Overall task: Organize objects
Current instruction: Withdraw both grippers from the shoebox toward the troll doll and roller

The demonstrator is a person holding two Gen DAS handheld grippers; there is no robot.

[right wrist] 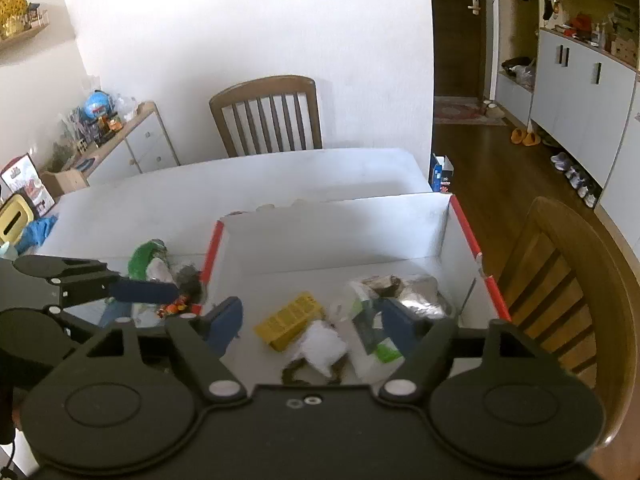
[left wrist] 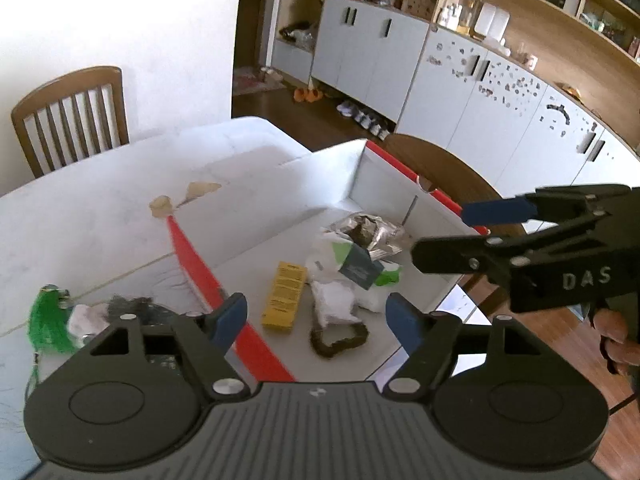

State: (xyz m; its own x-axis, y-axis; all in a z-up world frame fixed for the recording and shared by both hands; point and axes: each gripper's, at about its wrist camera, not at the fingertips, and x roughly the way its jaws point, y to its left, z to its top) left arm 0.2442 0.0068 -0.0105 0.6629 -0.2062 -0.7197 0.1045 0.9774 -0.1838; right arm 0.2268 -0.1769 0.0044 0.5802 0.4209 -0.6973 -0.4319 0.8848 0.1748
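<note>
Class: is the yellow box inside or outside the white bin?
Inside. The yellow box lies flat on the white bin floor, within its red-edged walls.

- We see a white cardboard box with red-edged flaps lying open on the table, its walls upright.
- We find a yellow carton flat on the box floor, printed side up.
- Just beside it we see crumpled white wrapping, and a dark looped band partly under that wrapping.
- A crinkled silver foil packet lies toward the box's right wall, touching a white-and-green pouch.
- Outside the box's left flap we see a green tassel among small clutter.
</note>
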